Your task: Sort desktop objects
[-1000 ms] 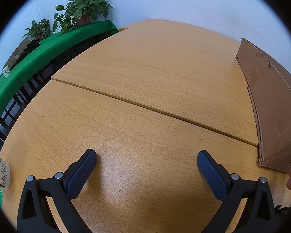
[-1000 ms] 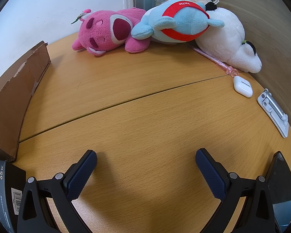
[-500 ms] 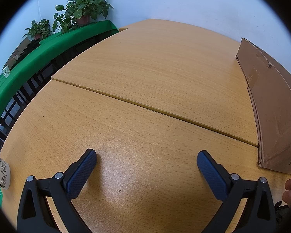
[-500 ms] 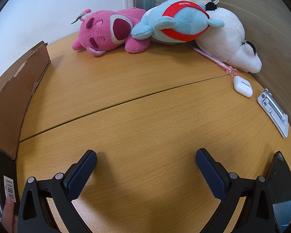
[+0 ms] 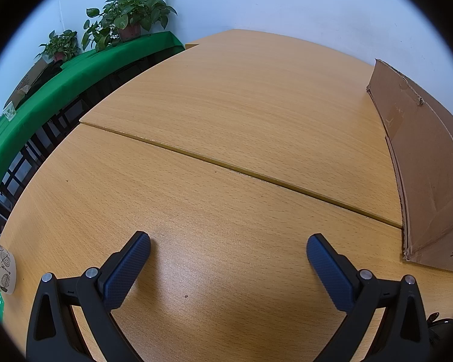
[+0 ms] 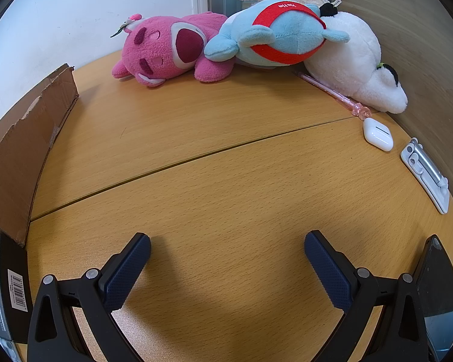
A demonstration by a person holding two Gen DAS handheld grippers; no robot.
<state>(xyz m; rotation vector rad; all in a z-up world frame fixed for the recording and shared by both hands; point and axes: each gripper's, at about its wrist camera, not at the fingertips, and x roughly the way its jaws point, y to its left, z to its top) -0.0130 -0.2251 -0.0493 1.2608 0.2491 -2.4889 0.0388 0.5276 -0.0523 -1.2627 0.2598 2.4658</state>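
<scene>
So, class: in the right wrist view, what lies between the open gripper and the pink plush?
Only bare wooden desk, crossed by a seam. The right gripper and pink plush stand apart.

Plush toys [image 6: 241, 42] at desk's [image 6: 226, 166] far edge, earbud case [image 6: 377, 135] right, cardboard box [image 6: 21, 157] left

three plush toys [image 6: 274, 36], perhaps two plants [image 5: 130, 9]

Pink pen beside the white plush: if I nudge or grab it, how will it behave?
The pink pen is thin and round, so it would probably roll if pushed sideways. It lies against the white plush, which may stop it. Its clear plastic looks smooth, possibly slippery in the right gripper.
</scene>
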